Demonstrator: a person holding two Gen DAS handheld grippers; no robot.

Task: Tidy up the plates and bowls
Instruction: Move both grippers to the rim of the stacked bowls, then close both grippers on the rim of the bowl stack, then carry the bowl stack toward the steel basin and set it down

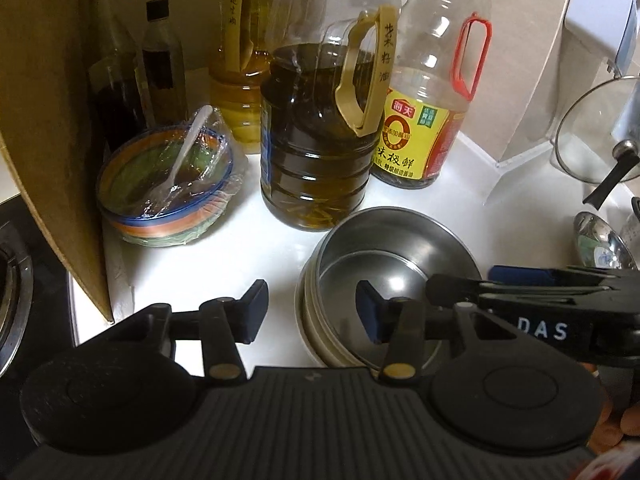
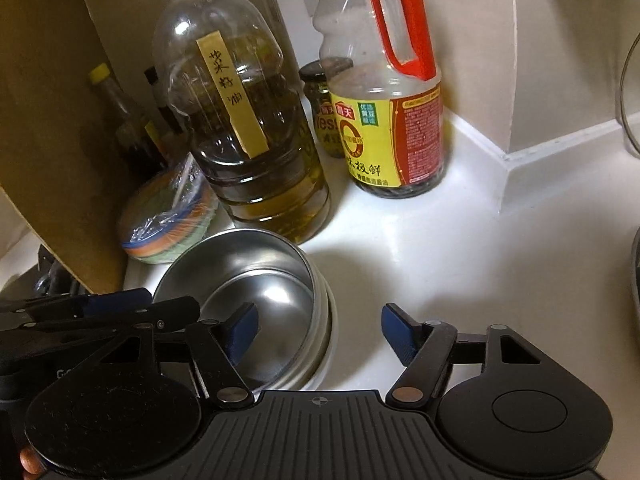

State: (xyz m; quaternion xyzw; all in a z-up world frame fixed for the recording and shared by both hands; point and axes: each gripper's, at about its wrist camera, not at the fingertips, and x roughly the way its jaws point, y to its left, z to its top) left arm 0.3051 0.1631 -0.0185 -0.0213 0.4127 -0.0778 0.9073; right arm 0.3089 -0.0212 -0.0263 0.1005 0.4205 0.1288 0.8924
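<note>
Left gripper (image 1: 316, 312) spread astride steel bowl stack (image 1: 384, 276) left rim, unpinched; right gripper (image 2: 320, 332) likewise on right rim; I judged both should close evenly, lift level.

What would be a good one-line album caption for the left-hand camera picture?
Open left gripper straddling the rim of stacked steel bowls beside oil bottles on a white counter.

At my eleven o'clock, the oil jug's handle (image 1: 376, 68) has handwritten 菜籽油. At one o'clock, the soy sauce bottle (image 1: 416, 136) reads 海天 and 味极鲜. My other gripper's body (image 1: 548, 330) shows "DAS".
</note>
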